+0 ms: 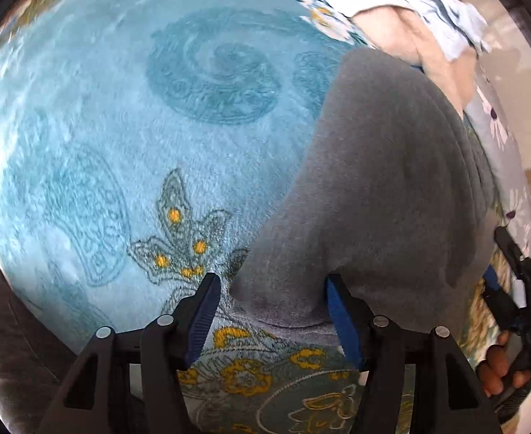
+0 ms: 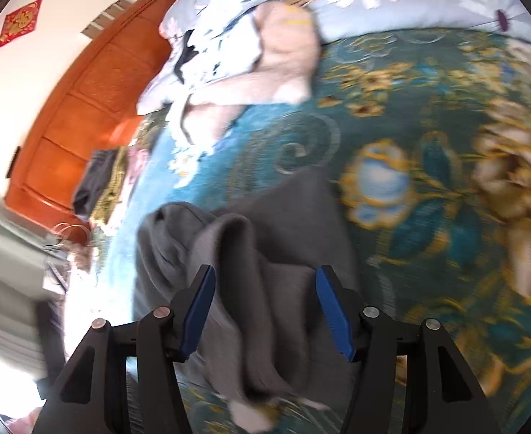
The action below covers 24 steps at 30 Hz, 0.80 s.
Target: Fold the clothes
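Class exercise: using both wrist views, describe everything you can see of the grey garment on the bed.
The grey garment is plain, soft and fleecy-looking, with no print. It lies on the teal floral blanket, bunched into thick rounded folds rather than spread flat. In the right wrist view one ridge rises between the open fingers of the right hand-held gripper. The left hand-held gripper, also open, straddles its near edge. Whether either touches it is unclear. What kind of garment it is cannot be told.
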{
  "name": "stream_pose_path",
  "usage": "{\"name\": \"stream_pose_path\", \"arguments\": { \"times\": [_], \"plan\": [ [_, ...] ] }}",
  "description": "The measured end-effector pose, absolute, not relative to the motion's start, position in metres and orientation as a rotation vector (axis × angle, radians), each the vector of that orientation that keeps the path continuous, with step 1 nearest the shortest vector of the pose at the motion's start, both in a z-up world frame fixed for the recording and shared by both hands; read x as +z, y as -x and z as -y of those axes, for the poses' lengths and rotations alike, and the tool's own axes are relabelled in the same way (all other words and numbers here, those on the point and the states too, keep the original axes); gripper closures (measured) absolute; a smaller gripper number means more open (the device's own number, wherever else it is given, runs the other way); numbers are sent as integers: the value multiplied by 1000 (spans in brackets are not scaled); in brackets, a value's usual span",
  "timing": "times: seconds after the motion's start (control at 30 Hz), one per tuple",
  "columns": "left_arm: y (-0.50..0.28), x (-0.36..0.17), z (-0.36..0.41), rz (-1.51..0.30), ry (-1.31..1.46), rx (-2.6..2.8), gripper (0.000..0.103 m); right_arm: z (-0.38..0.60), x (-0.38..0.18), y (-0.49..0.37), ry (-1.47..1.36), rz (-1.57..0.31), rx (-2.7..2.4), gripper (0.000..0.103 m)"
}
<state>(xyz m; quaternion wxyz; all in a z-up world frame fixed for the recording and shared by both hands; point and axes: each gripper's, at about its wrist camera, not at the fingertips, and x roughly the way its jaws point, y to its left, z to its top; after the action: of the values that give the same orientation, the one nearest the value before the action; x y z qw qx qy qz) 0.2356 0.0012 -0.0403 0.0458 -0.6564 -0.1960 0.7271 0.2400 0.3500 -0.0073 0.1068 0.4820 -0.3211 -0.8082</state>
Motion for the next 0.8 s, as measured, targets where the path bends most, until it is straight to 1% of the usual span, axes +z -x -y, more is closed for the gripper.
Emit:
{"name": "stream_pose_path", "arguments": {
  "times": [0.03, 0.13, 0.17, 0.27, 0.33, 0.37, 0.4, 0.43, 0.53, 0.6, 0.63, 0.73, 0.8],
  "plan": [
    [-237, -42, 5, 656, 2002, 2211, 36, -348, -13, -232, -1414, 982, -2346, 43],
    [-240, -42, 4, 665, 1993, 2201, 36, -346, -29, -219, -1452, 1130, -2281, 42],
    [-242, -42, 4, 668, 1990, 2198, 35, -344, -31, -217, -1460, 1153, -2270, 42],
    [-244, -41, 2, 668, 1977, 2187, 36, -338, -28, -217, -1470, 1150, -2259, 42],
    [-247, -40, 4, 704, 1968, 2177, 36, -334, -27, -218, -1476, 1148, -2252, 44],
    [-248, -40, 7, 732, 1962, 2171, 36, -332, -26, -218, -1480, 1146, -2249, 59],
    [-250, -40, 10, 762, 1955, 2166, 36, -329, -26, -218, -1483, 1145, -2245, 71],
    [-252, -39, 12, 787, 1947, 2164, 36, -327, -25, -218, -1486, 1144, -2242, 86],
    [-258, -26, 14, 817, 1863, 2175, 36, -331, -16, -225, -1445, 1194, -2238, 94],
    [-261, -12, 8, 775, 1785, 2200, 36, -340, -1, -235, -1375, 1250, -2244, 96],
    [-260, -11, 6, 748, 1788, 2200, 36, -344, 9, -240, -1332, 1256, -2252, 96],
    [-256, -7, 0, 670, 1796, 2200, 35, -350, 27, -247, -1287, 1191, -2290, 96],
    [-252, -9, -3, 618, 1838, 2196, 35, -350, 20, -247, -1353, 1139, -2318, 96]
  ]
}}
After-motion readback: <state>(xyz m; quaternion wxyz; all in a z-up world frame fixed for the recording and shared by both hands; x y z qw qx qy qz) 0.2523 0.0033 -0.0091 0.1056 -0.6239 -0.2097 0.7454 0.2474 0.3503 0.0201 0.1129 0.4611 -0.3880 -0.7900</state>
